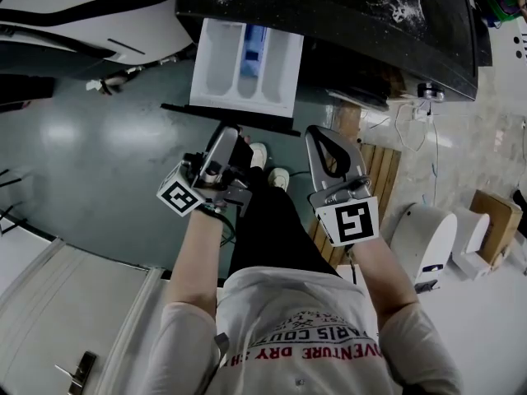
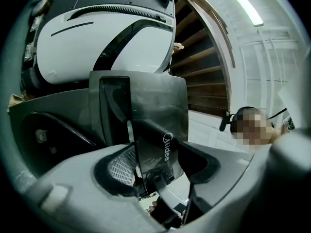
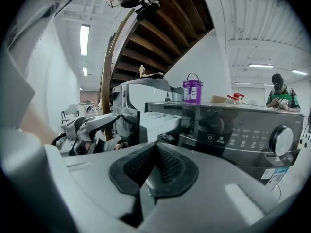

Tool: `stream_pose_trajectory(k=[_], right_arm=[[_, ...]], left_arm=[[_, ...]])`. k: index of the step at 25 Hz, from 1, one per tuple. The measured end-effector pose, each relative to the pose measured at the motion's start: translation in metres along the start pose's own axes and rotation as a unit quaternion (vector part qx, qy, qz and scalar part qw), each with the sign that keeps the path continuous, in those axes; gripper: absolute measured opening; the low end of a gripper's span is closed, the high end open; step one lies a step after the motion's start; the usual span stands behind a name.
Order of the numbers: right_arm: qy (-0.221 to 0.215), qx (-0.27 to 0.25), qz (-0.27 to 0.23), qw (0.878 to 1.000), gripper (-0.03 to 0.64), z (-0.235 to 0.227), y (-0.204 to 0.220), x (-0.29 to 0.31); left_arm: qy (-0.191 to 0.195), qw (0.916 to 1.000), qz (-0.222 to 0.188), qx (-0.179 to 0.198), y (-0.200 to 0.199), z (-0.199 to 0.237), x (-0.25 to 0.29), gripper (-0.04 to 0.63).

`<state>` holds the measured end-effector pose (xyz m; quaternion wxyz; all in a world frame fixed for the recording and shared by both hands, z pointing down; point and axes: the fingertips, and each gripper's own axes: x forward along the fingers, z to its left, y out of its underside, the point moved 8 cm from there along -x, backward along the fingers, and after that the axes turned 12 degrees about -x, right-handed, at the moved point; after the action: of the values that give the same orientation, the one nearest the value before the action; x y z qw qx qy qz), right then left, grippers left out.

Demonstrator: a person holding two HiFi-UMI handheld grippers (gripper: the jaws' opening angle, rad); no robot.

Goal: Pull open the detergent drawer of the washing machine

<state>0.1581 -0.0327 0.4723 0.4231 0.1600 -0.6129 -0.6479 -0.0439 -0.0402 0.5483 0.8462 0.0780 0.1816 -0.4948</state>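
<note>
The dark washing machine (image 1: 346, 23) stands at the top of the head view. Its white detergent drawer (image 1: 245, 64) is pulled out towards me, with several compartments showing. My left gripper (image 1: 233, 134) is shut on the drawer's dark front panel (image 1: 198, 110). In the left gripper view the panel (image 2: 155, 115), with a brand name printed on it, stands between the jaws of the left gripper (image 2: 160, 174). My right gripper (image 1: 319, 137) hangs beside it, shut and empty. The right gripper (image 3: 155, 165) has its pads pressed together, and its view shows the open drawer (image 3: 158, 118).
A purple bucket (image 3: 192, 90) sits on top of the machine, and a control knob (image 3: 282, 140) is on its front. Wooden slats (image 1: 380, 171), a white appliance (image 1: 424, 237) and a cardboard box (image 1: 494, 220) lie to the right. A person (image 3: 277, 93) stands far back.
</note>
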Motion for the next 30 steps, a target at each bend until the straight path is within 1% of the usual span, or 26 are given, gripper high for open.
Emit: stream_pose_trajectory(k=[8,11,13,16,20,21,22,23,24,25,26,27,30], right_arm=[[0.003,-0.016,0.001,1.0,0.002,0.007,-0.001,-0.008],[0.003,-0.018,-0.003,1.0,0.002,0.01,-0.005,-0.008],[0.003,-0.016,-0.005,1.0,0.002,0.012,-0.007,-0.01],[0.0,-0.017,-0.004,1.0,0.002,0.013,-0.01,-0.014],[0.012,-0.026,-0.004,1.0,0.002,0.006,-0.017,-0.016],[0.017,-0.024,-0.007,1.0,0.002,0.004,-0.021,-0.016],[0.02,-0.023,-0.01,0.999,0.002,0.003,-0.025,-0.017],[0.021,-0.022,-0.013,0.999,0.002,0.002,-0.028,-0.018],[0.021,-0.023,-0.016,0.999,0.002,0.0,-0.032,-0.019],[0.021,-0.023,-0.019,0.999,0.002,-0.001,-0.035,-0.019],[0.02,-0.023,-0.022,0.999,0.002,-0.003,-0.039,-0.02],[0.019,-0.022,-0.025,0.999,0.002,-0.004,-0.042,-0.02],[0.012,-0.019,-0.032,0.999,0.002,-0.006,-0.055,-0.022]], left_arm=[[0.002,1.0,-0.006,0.003,0.003,-0.001,-0.003,0.27],[-0.006,0.9999,-0.012,0.008,0.003,-0.001,-0.003,0.298],[-0.026,0.9993,-0.018,0.018,0.003,-0.002,-0.006,0.307],[-0.068,0.9968,-0.026,0.033,0.004,-0.005,-0.011,0.305],[-0.105,0.993,-0.051,0.016,0.009,-0.011,-0.013,0.305],[-0.118,0.9911,-0.061,0.011,0.012,-0.014,-0.014,0.293],[-0.134,0.9884,-0.07,0.01,0.014,-0.016,-0.015,0.261],[-0.155,0.9846,-0.081,0.012,0.016,-0.019,-0.017,0.25],[-0.178,0.9796,-0.092,0.015,0.018,-0.022,-0.019,0.207],[-0.199,0.9743,-0.104,0.019,0.019,-0.025,-0.021,0.093],[-0.214,0.9702,-0.111,0.022,0.02,-0.028,-0.023,-0.003],[-0.221,0.9684,-0.114,0.024,0.02,-0.033,-0.023,-0.005],[-0.214,0.9703,-0.107,0.038,0.02,-0.052,-0.017,0.0]])
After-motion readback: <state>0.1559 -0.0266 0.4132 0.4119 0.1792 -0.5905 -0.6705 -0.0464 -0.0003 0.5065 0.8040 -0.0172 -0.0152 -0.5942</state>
